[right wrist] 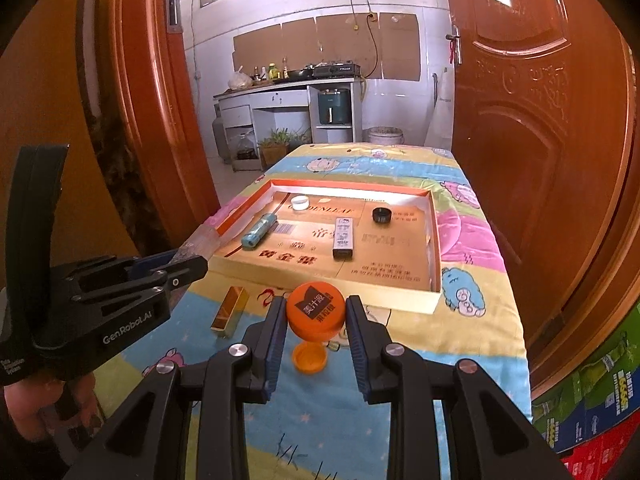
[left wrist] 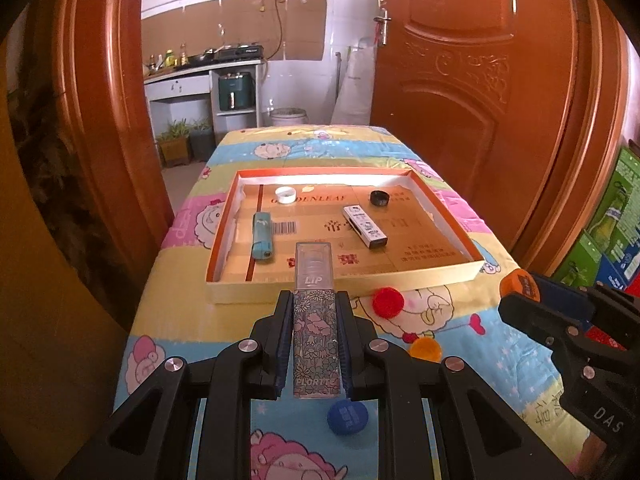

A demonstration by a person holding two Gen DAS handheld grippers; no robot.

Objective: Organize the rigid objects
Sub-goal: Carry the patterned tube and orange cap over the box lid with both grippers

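Observation:
My left gripper [left wrist: 314,300] is shut on a flower-patterned lip gloss tube [left wrist: 315,332], whose clear cap reaches over the near wall of a shallow cardboard tray [left wrist: 344,286]. My right gripper [right wrist: 316,308] is shut on an orange bottle cap [right wrist: 316,312], held above the cloth just short of the tray [right wrist: 400,298]. Inside the tray lie a teal lighter [left wrist: 262,236], a white cap [left wrist: 286,195], a black cap [left wrist: 380,198] and a white-and-black stick [left wrist: 366,226]. On the cloth lie a red cap [left wrist: 388,301], an orange cap [left wrist: 426,349], a blue cap [left wrist: 347,416] and a gold lipstick [right wrist: 230,312].
The table wears a cartoon-print cloth [left wrist: 460,320] and stands in a doorway between wooden door leaves [left wrist: 460,80]. Another orange cap [right wrist: 310,357] lies under the right gripper. Green cartons [left wrist: 608,224] are stacked at the right. A hand [right wrist: 36,408] holds the left gripper's handle.

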